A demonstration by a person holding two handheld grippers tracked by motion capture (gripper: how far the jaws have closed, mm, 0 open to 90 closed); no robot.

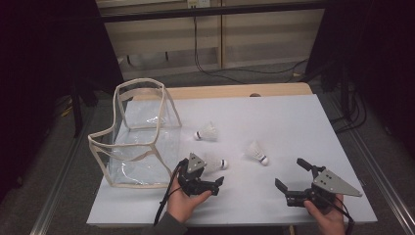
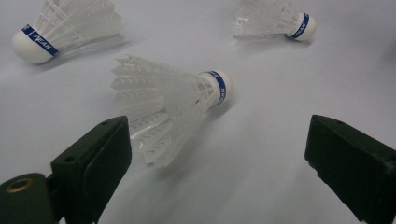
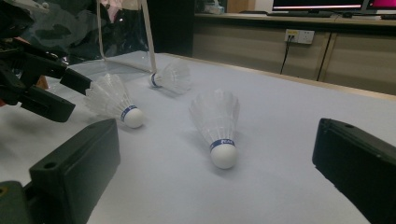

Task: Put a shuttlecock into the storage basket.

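At the far left of the white table [image 1: 293,122] stands a clear plastic bag [image 1: 139,147], a soft-walled box shape edged with cream fabric trim, its walls creased and glossy. The table surface is matte and smooth, with a wooden edge along the far side.

Just right of the bag, near the front, the left gripper [image 1: 208,181] is held in the person's left hand [image 1: 183,203]. Its black jaws stand wide apart and grip nothing. The nearest shuttlecock [image 2: 173,107] lies on its side directly ahead of the jaws, its skirt end just beside the left jaw; contact cannot be confirmed. The skirt is white ribbed plastic mesh, the head a rounded white cap with a blue band.

A second shuttlecock [image 1: 206,132] lies farther back, close to the bag's right wall. A third shuttlecock [image 1: 256,152] lies to the right, between the two grippers, tilted with its cap toward the near side.

At the near right, the right gripper [image 1: 288,177], carrying a grey three-cornered plate, is held in the right hand [image 1: 325,218]. Its jaws are wide open and empty, well apart from the third shuttlecock.
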